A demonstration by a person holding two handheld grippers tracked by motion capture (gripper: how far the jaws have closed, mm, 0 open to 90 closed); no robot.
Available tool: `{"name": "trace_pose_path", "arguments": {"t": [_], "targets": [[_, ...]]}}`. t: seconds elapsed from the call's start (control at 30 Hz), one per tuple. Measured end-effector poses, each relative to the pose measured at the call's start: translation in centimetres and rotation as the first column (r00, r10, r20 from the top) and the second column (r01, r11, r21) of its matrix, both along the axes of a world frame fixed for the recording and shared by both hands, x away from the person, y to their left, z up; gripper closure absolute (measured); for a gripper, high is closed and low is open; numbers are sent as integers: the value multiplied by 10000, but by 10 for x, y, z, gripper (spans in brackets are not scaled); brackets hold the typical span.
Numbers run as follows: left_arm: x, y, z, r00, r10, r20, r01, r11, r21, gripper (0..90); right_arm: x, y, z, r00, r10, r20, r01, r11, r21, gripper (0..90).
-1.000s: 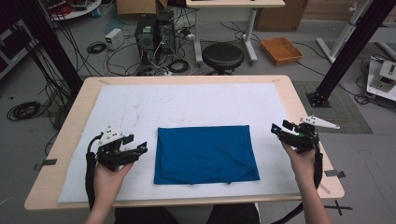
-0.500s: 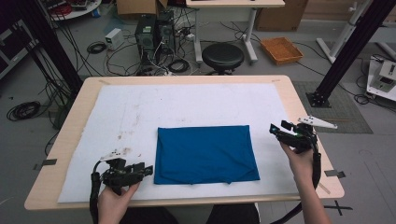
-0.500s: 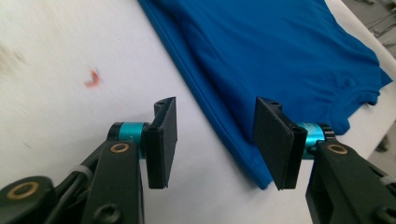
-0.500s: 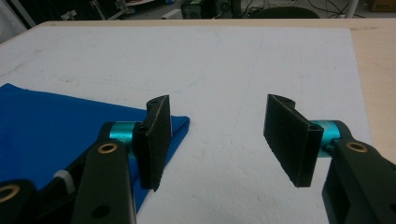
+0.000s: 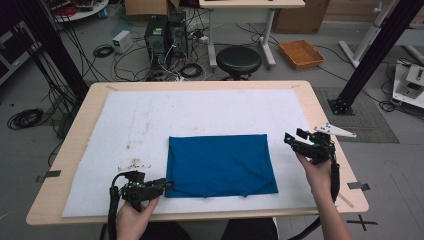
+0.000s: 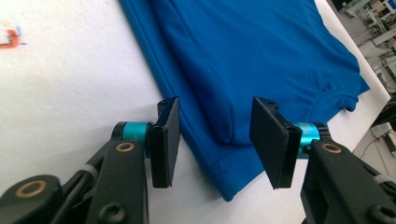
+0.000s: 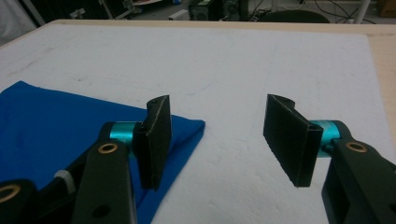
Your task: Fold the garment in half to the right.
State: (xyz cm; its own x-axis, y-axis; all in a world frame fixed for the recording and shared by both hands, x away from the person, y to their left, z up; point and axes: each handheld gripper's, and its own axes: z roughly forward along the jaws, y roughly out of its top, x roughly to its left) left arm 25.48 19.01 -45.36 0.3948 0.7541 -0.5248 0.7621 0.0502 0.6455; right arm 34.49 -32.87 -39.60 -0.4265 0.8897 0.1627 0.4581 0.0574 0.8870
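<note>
Left gripper [image 5: 162, 186]: jaws apart and just been closing, straddling the near-left corner of the blue garment [image 5: 220, 164]; pads not yet pressing.
Right gripper [image 5: 295, 141]: jaws wide, nothing between, just beside the garment's far-right corner.
Garment: folded flat on the white mat [image 5: 150, 120], near the table's [image 5: 320, 105] front edge; long axis left to right.
Hard to make out: its underside folds.

No readable text, label or number anywhere

Lab, PC towers [image 5: 162, 35], floor cables [image 5: 125, 55], alu frame posts [image 5: 372, 55]
</note>
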Motion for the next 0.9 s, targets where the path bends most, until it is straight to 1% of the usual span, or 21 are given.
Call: {"name": "trace_pose_path", "arguments": {"t": [0.07, 0.1, 0.17, 0.23, 0.27, 0.3, 0.33, 0.4, 0.43, 0.47, 0.53, 0.6, 0.63, 0.67, 0.7, 0.73, 0.8, 0.83, 0.87, 0.9], "targets": [[0, -3, 0, 10000, -1, 25, 1, 10000, 43, 529, 0, 7, 1, 9998, 172, 53, -172, 9998, -46, 421], [0, -6, 0, 10000, 2, 68, -4, 9998, 199, 530, 0, 11, 2, 9996, 266, 84, -266, 9996, -54, 421], [0, -9, 1, 9998, 134, 112, -138, 9992, 381, 562, 0, 21, 3, 9990, 440, 76, -440, 9990, -49, 421], [-1, -12, 2, 9996, 193, 222, -207, 9976, 666, 577, 2, 34, 5, 9974, 707, 136, -706, 9975, -75, 421], [-2, -15, 2, 9990, 248, 375, -283, 9949, 970, 599, 3, 39, 5, 9967, 800, 143, -799, 9967, -107, 421], [-3, -16, 3, 9985, 276, 464, -326, 9933, 1105, 618, 4, 48, 6, 9953, 964, 107, -963, 9953, -103, 421], [-4, -19, 3, 9980, 289, 559, -362, 9905, 1325, 625, 5, 54, 6, 9942, 1071, 80, -1070, 9942, -91, 421], [-5, -22, 4, 9967, 247, 768, -381, 9833, 1777, 652, 8, 74, 7, 9906, 1365, 63, -1364, 9905, -174, 421], [-5, -24, 4, 9959, 289, 854, -445, 9813, 1873, 666, 9, 81, 7, 9892, 1463, 7, -1463, 9892, -133, 422], [-6, -26, 5, 9954, 274, 917, -458, 9776, 2052, 667, 10, 91, 6, 9869, 1613, 8, -1613, 9868, -147, 422], [-8, -29, 5, 9929, 254, 1161, -536, 9676, 2469, 697, 15, 111, 5, 9817, 1901, -52, -1902, 9813, -285, 422], [-9, -32, 5, 9908, 208, 1339, -575, 9593, 2764, 715, 19, 134, 5, 9752, 2210, -113, -2212, 9747, -323, 425], [-9, -33, 5, 9904, 175, 1369, -552, 9593, 2770, 742, 21, 145, 5, 9713, 2376, -66, -2376, 9707, -366, 437], [-9, -33, 5, 9908, 144, 1346, -510, 9608, 2724, 770, 23, 156, 5, 9678, 2515, -103, -2517, 9668, -445, 451], [-10, -35, 5, 9900, 144, 1404, -532, 9595, 2766, 795, 26, 169, 6, 9633, 2680, -142, -2683, 9619, -530, 466], [-10, -37, 5, 9886, 168, 1498, -598, 9559, 2874, 804, 30, 184, 6, 9568, 2903, -140, -2906, 9548, -625, 490], [-10, -39, 5, 9882, 166, 1523, -615, 9534, 2954, 814, 38, 206, 5, 9480, 3160, -386, -3181, 9451, -742, 505], [-10, -39, 5, 9883, 170, 1517, -609, 9551, 2898, 815, 44, 223, 4, 9393, 3390, -539, -3426, 9355, -865, 527], [-10, -38, 5, 9886, 170, 1499, -597, 9566, 2852, 815, 47, 233, 4, 9340, 3516, -639, -3562, 9303, -879, 549], [-10, -37, 4, 9883, 168, 1513, -594, 9576, 2819, 815, 53, 250, 2, 9241, 3716, -894, -3788, 9214, -862, 565]]}}
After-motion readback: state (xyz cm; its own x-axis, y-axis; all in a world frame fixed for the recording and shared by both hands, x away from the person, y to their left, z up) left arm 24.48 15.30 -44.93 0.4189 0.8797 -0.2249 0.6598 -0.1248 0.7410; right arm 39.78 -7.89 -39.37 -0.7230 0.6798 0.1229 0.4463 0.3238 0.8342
